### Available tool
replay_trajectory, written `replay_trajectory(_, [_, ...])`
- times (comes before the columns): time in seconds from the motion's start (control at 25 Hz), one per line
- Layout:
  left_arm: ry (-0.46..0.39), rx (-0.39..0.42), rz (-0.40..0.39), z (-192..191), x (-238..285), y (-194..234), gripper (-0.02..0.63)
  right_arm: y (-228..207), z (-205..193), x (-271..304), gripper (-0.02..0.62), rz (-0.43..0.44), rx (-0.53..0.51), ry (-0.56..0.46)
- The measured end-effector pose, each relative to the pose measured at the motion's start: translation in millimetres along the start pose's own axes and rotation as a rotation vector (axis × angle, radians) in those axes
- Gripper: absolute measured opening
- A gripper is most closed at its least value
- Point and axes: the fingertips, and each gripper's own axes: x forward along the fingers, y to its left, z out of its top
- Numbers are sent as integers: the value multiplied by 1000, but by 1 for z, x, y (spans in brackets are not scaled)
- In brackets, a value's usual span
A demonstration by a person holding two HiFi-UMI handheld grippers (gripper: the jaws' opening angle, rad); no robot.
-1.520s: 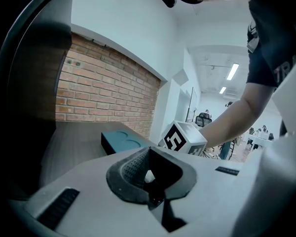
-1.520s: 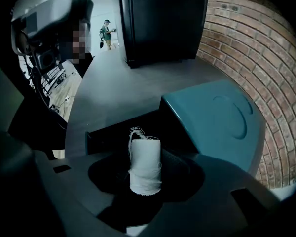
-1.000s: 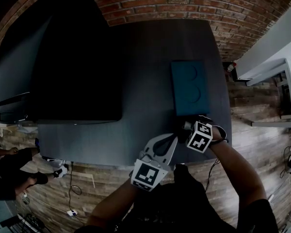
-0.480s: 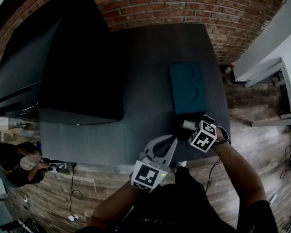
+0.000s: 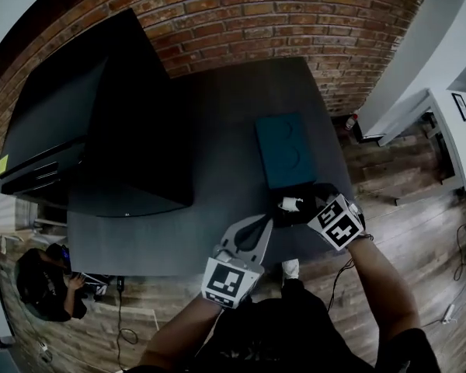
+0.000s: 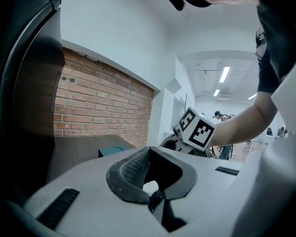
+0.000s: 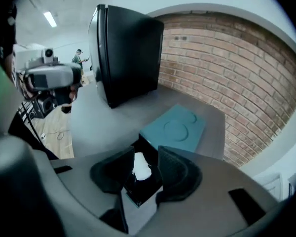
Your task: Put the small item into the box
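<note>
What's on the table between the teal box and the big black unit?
Nothing. In the head view only bare table runs between the teal box and the black unit.

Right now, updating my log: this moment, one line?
right gripper: jaws closing, white item between; black tray: open, below; left gripper: shut

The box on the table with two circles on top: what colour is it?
The box is teal; the right gripper view shows it best.

right gripper (image 7: 147, 151) has eased back off the small item (image 7: 140, 169) (it lies between the closing jaws).
</note>
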Motion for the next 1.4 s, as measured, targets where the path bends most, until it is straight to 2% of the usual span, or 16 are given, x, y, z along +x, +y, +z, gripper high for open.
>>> replay_trajectory(0.04, [0,0,2,3,-2,2,34,-2,11,-10,151,-23,26,-51])
replay_trajectory(0.12, [-8,2,8,13,-5,5,34,-8,33,-34,57,-74,76,-166])
replay_trajectory(0.2, [-30,16,10,26,-8,7,34,-12,57,-60,20,-111,130,-293])
replay_trajectory(0.36, [-77,41,10,55,-16,11,34,-16,97,-114,20,-171,243,-518])
replay_trajectory(0.52, [-103,54,-9,75,-25,13,34,-11,119,-155,18,-238,294,-647])
replay_trajectory(0.84, [-104,60,-98,85,-44,10,34,23,121,-183,18,-329,357,-712])
replay_trajectory(1.12, [-62,73,-190,63,-62,2,34,62,96,-175,18,-391,464,-709])
replay_trajectory(1.4, [-16,59,-223,42,-77,-1,34,93,83,-165,18,-417,522,-672])
